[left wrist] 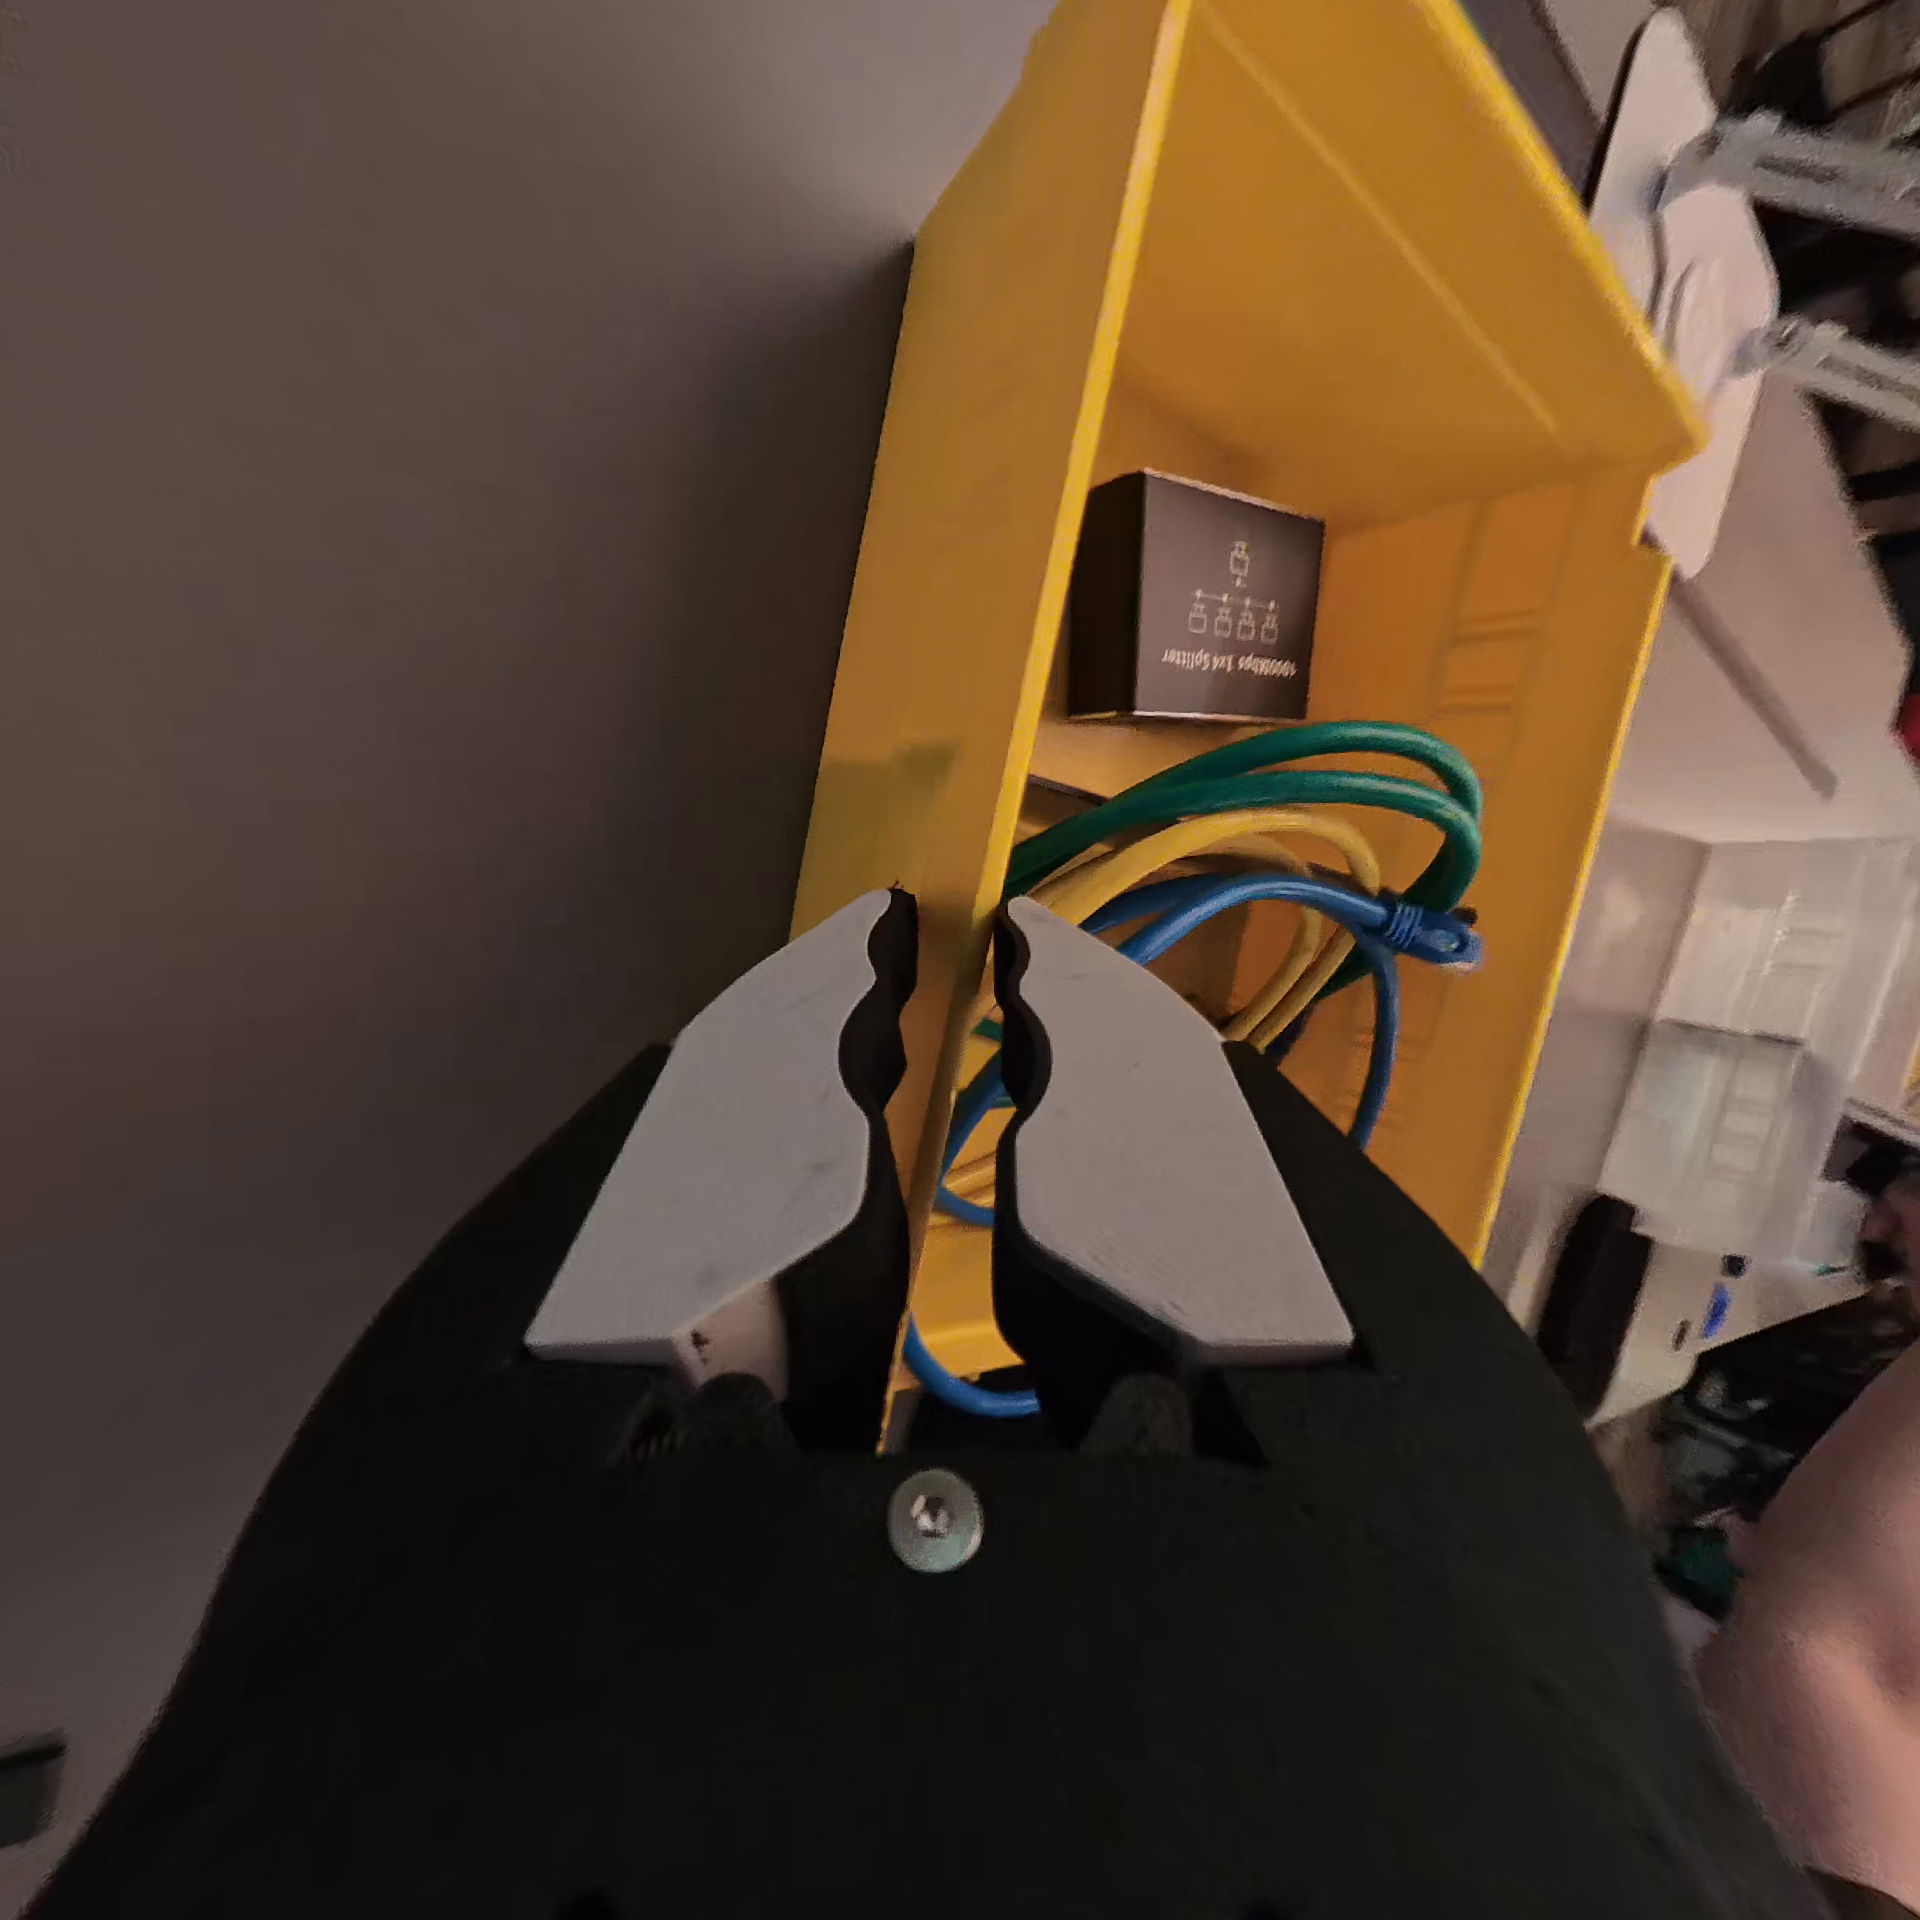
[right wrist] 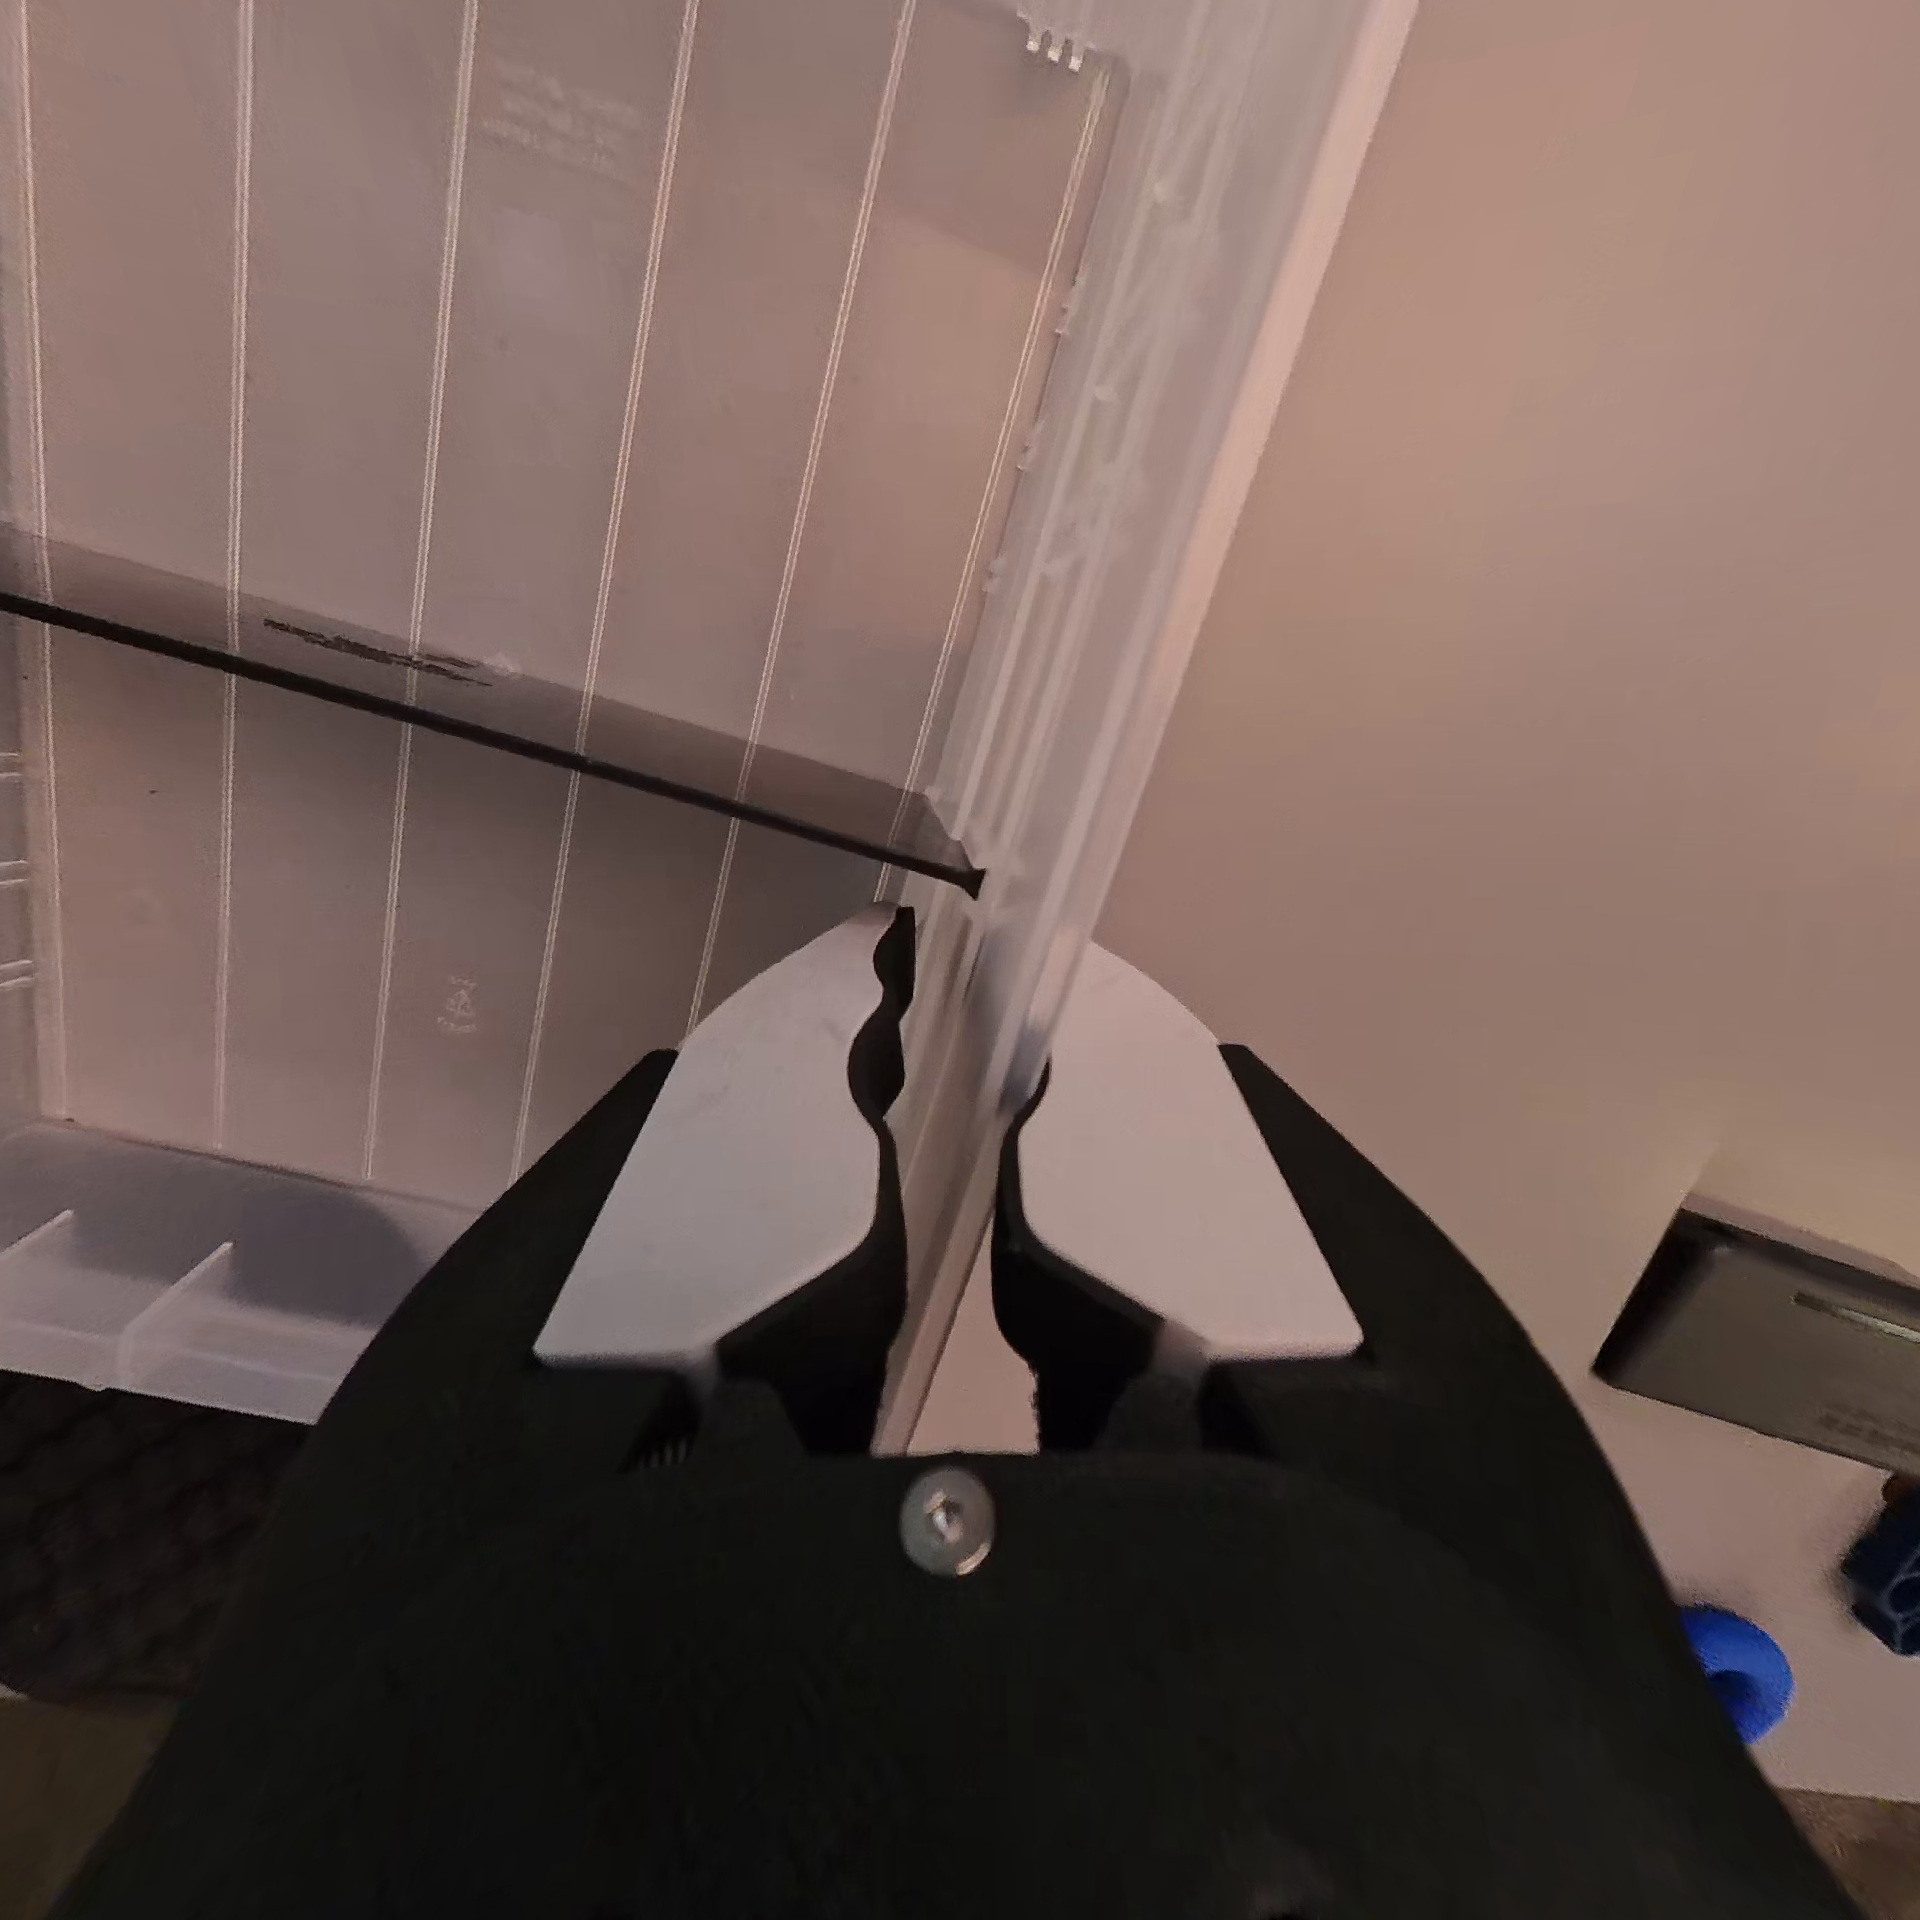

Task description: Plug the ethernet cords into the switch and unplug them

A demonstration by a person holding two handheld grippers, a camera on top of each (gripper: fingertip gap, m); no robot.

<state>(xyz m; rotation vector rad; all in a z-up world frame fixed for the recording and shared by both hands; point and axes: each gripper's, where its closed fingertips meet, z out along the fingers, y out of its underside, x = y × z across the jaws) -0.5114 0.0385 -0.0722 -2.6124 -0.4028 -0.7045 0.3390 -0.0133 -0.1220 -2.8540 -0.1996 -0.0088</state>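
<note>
In the left wrist view my left gripper (left wrist: 951,914) is shut on the side wall of a yellow bin (left wrist: 1351,260). Inside the bin a black switch box (left wrist: 1205,603) sits at the far end. Loose green (left wrist: 1351,748), yellow (left wrist: 1247,831) and blue (left wrist: 1382,1039) ethernet cords are coiled in front of it, and a blue plug (left wrist: 1423,930) lies free. In the right wrist view my right gripper (right wrist: 977,935) is shut on the side wall of a clear plastic bin (right wrist: 1091,623). Its right fingertip is hidden behind that wall.
A thin black rod (right wrist: 520,738) shows across the clear bin's ribbed bottom (right wrist: 520,416). A dark grey box (right wrist: 1766,1340) and a blue round object (right wrist: 1735,1694) lie to the right. A person's arm (left wrist: 1818,1662) and cluttered shelves (left wrist: 1766,1039) are right of the yellow bin. The grippers' ends are close to 85 cm from one another.
</note>
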